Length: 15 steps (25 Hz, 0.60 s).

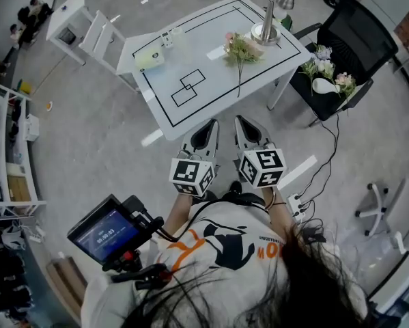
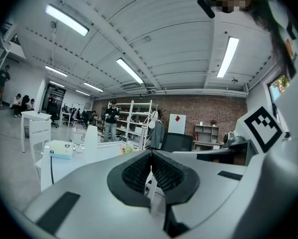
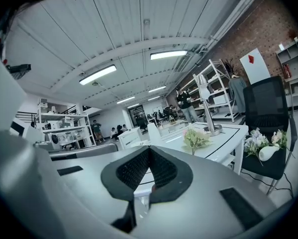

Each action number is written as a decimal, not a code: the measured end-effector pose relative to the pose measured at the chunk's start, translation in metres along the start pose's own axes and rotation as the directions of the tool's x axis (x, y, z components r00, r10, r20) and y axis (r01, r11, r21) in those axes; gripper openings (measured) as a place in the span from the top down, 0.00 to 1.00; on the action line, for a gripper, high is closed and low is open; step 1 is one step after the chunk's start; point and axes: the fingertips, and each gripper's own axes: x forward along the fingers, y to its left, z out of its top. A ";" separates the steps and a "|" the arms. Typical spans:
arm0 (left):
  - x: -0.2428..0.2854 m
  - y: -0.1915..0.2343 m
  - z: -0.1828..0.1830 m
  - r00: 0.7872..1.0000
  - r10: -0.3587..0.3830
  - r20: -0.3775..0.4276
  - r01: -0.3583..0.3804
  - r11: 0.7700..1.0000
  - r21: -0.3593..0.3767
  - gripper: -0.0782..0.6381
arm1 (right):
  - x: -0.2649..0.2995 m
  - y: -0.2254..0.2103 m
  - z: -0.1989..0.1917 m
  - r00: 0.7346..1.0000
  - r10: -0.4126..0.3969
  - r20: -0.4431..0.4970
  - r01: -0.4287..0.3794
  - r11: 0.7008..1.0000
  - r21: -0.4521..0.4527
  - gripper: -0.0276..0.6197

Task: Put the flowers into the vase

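The big white bench (image 1: 211,98) stands in front of the person. A black chair (image 1: 371,36) stands just beside its right end. The left claw (image 1: 209,124) and the right claw (image 1: 243,120) hang side by side near the front edge of the bench, not touching it. Both claws are squeezed tight with nothing in them. A bunch of flowers (image 1: 242,48) lies on the bench, near a silver lamp (image 1: 268,26). On the chair seat lie more flowers (image 1: 342,80), with a small white vase (image 1: 323,85) among them.
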 end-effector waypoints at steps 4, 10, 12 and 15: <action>0.006 0.000 0.002 1.000 0.010 -0.002 -0.010 1.000 0.007 0.88 | 0.005 -0.007 0.001 1.000 0.006 -0.007 -0.006 1.000 0.007 0.94; 0.014 0.007 0.002 1.000 0.019 -0.012 -0.019 1.000 0.007 0.88 | 0.015 -0.014 0.000 1.000 0.009 -0.018 -0.009 1.000 0.015 0.94; 0.020 0.012 0.000 1.000 0.018 -0.019 -0.018 1.000 0.006 0.88 | 0.021 -0.017 -0.001 1.000 0.006 -0.024 -0.006 1.000 0.015 0.94; 0.035 0.019 0.001 1.000 0.007 -0.024 -0.007 1.000 0.009 0.88 | 0.034 -0.027 0.001 1.000 -0.008 -0.027 0.008 1.000 0.018 0.94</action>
